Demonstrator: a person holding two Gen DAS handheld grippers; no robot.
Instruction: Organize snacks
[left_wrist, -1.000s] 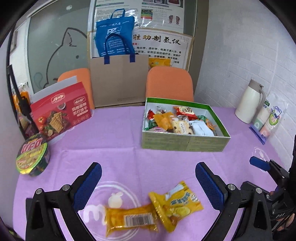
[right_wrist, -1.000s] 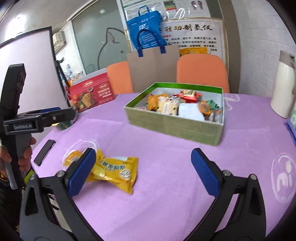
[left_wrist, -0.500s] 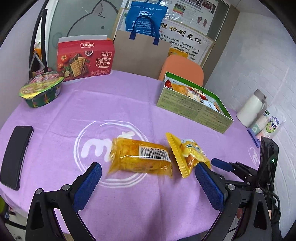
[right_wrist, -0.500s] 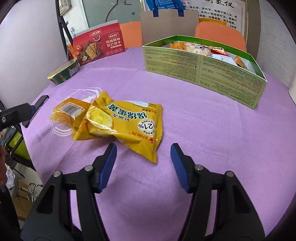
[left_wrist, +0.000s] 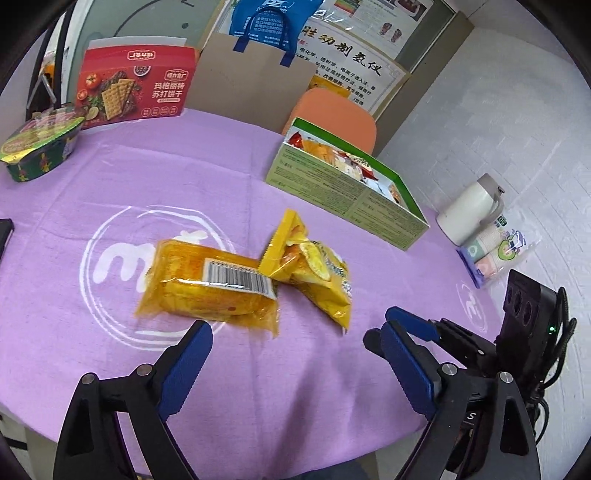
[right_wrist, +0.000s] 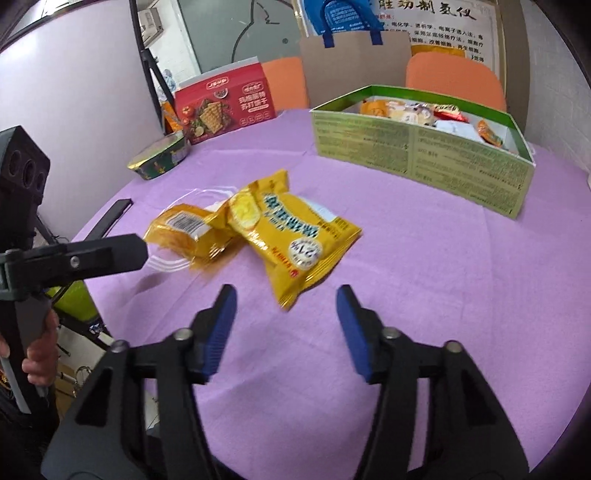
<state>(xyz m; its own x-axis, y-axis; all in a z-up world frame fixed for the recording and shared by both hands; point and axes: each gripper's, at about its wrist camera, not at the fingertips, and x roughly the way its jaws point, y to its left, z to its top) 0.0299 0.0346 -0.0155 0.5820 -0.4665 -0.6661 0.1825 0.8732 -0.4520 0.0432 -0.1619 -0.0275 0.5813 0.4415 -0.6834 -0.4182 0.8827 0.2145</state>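
Nearest the viewer, the right gripper (right_wrist: 282, 325) points down at the purple table (right_wrist: 424, 295); its blue-padded jaws stand about half apart and are opening, with nothing between them, only bare cloth; just beyond its tips lies the corner of the yellow bag (right_wrist: 291, 236). The bag's long axis runs diagonally away from this gripper, its near corner toward the jaws, its far sealed end up and to the left; the gap between the jaws looks lined up with that near corner, so a short push forward would likely bring the corner between the pads.

The left gripper (left_wrist: 295, 365) is seen from its own camera; its jaws are wide and closing slightly, also empty; ahead of it and a little left lies the clear packet (left_wrist: 210, 288) with a barcode label, its long axis crossing the gripper's line from left to right; the packet's right end sits under the bag's far sealed end, so the two touch and overlap.

Judged from this layout, the right gripper is nearer the bag and the left gripper nearer the packet.

Beyond the bag, well apart, stands the green box (right_wrist: 421, 155), open-topped and already holding snacks; it lies up and to the right of the bag; farther left of the bag are a red carton (right_wrist: 225, 107) and a foil-lidded bowl (right_wrist: 159, 162).
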